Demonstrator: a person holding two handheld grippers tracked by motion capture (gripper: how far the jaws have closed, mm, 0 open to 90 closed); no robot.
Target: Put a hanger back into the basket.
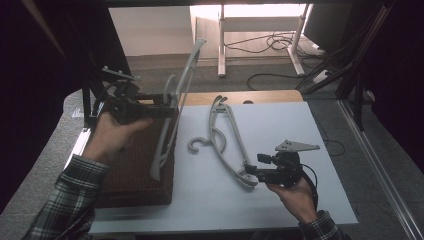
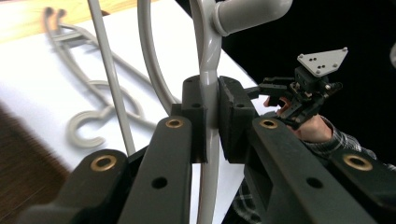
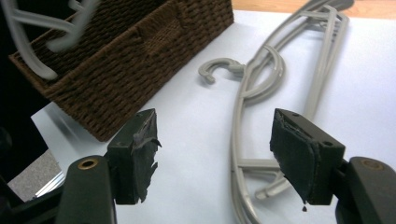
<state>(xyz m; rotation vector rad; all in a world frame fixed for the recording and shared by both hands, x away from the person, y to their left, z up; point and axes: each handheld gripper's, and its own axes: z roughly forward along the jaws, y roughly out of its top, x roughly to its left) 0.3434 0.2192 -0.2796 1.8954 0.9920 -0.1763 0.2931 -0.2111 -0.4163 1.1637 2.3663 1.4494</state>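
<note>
One grey hanger [image 1: 175,100] is clenched by the left gripper [image 1: 167,111] and held above the woven basket [image 1: 135,165], its long axis nearly upright. The other hangers [image 1: 227,140] lie on the white counter [image 1: 280,130], running diagonally. The right gripper [image 1: 252,171], released and empty, is placed just beside their near end

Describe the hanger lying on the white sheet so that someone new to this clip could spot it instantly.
Start at the brown woven basket on the table's left; the white sheet spreads to its right. The flat hanger lies in the sheet's middle, hook toward the basket, its near end by the open right gripper. Unlike the raised hanger clamped in the left gripper, nothing holds it.
</note>
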